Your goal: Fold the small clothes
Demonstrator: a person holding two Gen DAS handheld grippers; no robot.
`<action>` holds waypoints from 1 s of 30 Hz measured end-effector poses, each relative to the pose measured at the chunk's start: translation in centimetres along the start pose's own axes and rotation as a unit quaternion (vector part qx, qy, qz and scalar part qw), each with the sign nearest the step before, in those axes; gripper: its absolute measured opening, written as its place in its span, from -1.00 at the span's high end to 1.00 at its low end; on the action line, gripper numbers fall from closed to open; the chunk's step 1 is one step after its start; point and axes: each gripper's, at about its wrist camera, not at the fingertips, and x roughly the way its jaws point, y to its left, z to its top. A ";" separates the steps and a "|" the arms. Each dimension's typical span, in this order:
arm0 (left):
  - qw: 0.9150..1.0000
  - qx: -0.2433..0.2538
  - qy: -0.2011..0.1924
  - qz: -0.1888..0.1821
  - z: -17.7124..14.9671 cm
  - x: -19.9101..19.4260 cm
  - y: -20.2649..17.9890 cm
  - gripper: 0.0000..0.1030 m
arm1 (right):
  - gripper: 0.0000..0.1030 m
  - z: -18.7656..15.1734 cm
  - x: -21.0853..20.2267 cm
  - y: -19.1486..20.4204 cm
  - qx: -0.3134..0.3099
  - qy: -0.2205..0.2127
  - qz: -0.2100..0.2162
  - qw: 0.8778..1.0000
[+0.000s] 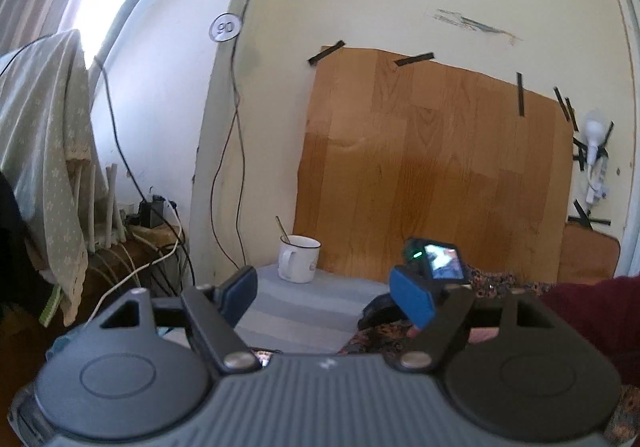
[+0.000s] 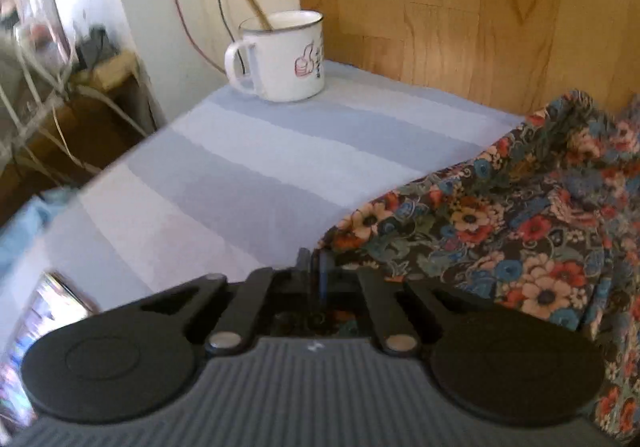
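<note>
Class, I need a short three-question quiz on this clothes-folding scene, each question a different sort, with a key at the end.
1. True or false: the left gripper is open, with nothing between its fingers.
2. Multiple choice: the stick stands in which thing? A) the mug B) a glass jar C) a saucepan
3. Fill the gap: the right gripper sits shut at the corner of the ______ cloth lying on the striped table cover.

Key: 1 true; 2 A; 3 flowered.
</note>
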 end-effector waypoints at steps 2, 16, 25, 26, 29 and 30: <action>1.000 -0.020 0.001 -0.002 -0.2 0.4 0.4 -0.45 | 0.90 1.4 -1.2 -0.8 0.022 -0.021 0.036 0.999; 0.974 -0.035 0.196 -0.112 -8.2 12.0 -5.8 -0.91 | 0.90 7.1 -18.4 -17.9 0.120 -0.142 0.182 0.965; 0.952 0.035 0.263 -0.155 -9.2 12.3 -10.6 0.91 | 0.90 0.7 -23.5 -29.4 0.203 -0.171 0.181 0.947; 0.951 0.056 0.248 -0.176 -8.5 11.0 -11.6 0.91 | 0.90 -0.2 -23.7 -30.5 0.211 -0.171 0.171 0.947; 0.932 0.117 0.246 -0.239 -8.3 8.6 -14.9 0.88 | 0.89 -3.2 -24.1 -34.7 0.241 -0.157 0.117 0.951; 0.921 0.130 0.261 -0.258 -8.7 8.4 -15.9 0.76 | 0.82 -4.1 -24.0 -36.1 0.251 -0.144 0.088 0.953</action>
